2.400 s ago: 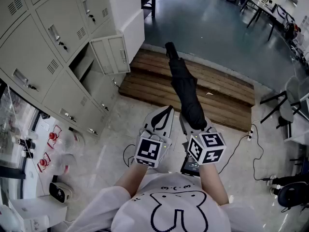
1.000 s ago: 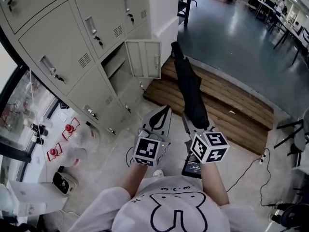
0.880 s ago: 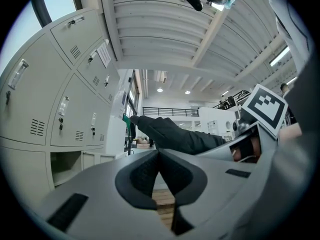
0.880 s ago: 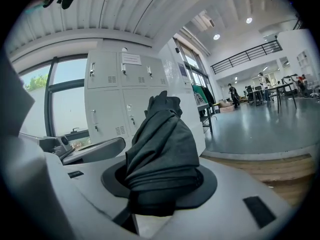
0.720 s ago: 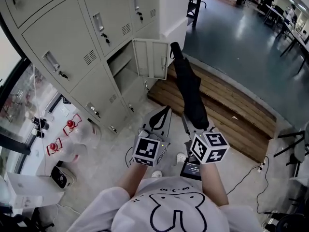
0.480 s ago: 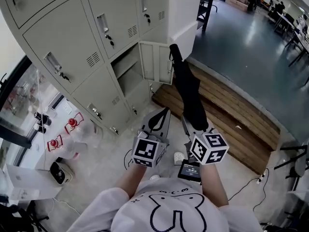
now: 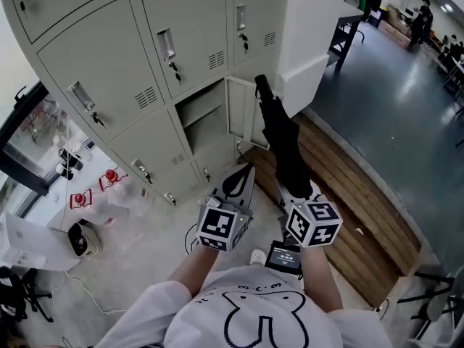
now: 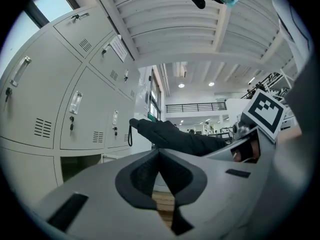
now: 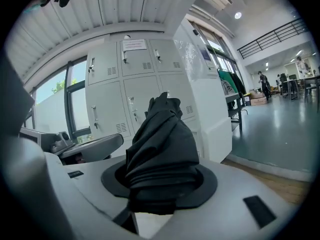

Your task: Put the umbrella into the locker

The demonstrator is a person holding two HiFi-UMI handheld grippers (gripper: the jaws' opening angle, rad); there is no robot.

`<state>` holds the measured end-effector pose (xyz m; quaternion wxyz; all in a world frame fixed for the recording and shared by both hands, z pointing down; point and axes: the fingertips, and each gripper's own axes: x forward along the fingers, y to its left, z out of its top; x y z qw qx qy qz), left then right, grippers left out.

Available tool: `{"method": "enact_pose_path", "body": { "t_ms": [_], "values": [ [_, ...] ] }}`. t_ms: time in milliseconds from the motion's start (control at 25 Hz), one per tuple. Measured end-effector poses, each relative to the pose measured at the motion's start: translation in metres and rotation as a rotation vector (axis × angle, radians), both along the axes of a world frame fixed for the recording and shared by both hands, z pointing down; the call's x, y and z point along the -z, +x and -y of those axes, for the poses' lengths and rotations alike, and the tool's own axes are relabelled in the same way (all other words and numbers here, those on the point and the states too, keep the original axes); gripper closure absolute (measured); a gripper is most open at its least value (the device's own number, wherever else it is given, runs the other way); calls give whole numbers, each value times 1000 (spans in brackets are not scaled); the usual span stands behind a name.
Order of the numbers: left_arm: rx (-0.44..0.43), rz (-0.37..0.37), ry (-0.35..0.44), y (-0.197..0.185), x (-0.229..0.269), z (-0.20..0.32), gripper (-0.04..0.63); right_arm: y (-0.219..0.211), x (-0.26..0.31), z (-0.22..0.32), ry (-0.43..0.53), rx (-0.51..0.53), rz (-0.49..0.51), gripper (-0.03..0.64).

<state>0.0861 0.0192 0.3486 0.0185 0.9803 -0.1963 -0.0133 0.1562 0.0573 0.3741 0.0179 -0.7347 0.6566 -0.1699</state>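
A folded black umbrella sticks out forward from my right gripper, whose jaws are shut on its lower end. Its strapped tip hangs in front of an open locker compartment, beside the open door. In the right gripper view the umbrella's cloth bulges between the pads of the right gripper. My left gripper is just left of it, shut and empty. In the left gripper view the left gripper's jaws meet, with the umbrella passing beyond them.
Grey lockers with closed doors fill the upper left. A wooden platform runs to the right of them, under a white pillar. Red items and a white box lie on the floor at left.
Both grippers and the umbrella have swung left and moved toward the lockers. The open compartment now sits straight ahead near the umbrella's tip. The grip has not changed.
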Motion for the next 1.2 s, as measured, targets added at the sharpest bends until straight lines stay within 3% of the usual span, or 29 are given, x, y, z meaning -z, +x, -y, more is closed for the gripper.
{"method": "enact_pose_path", "body": {
  "t_ms": [240,480,960,1200],
  "values": [
    [104,1,-3,29,-1,25,601,31,-8,29,-23,104,15,425],
    [221,-2,-26,36,-12,41,601,46,-21,54,-53,208,34,425],
    [352,38,-15,-5,-24,91,601,8,-65,97,-145,342,82,425],
    [352,78,10,-9,-34,127,601,3,-94,135,-201,382,53,425]
  ]
}}
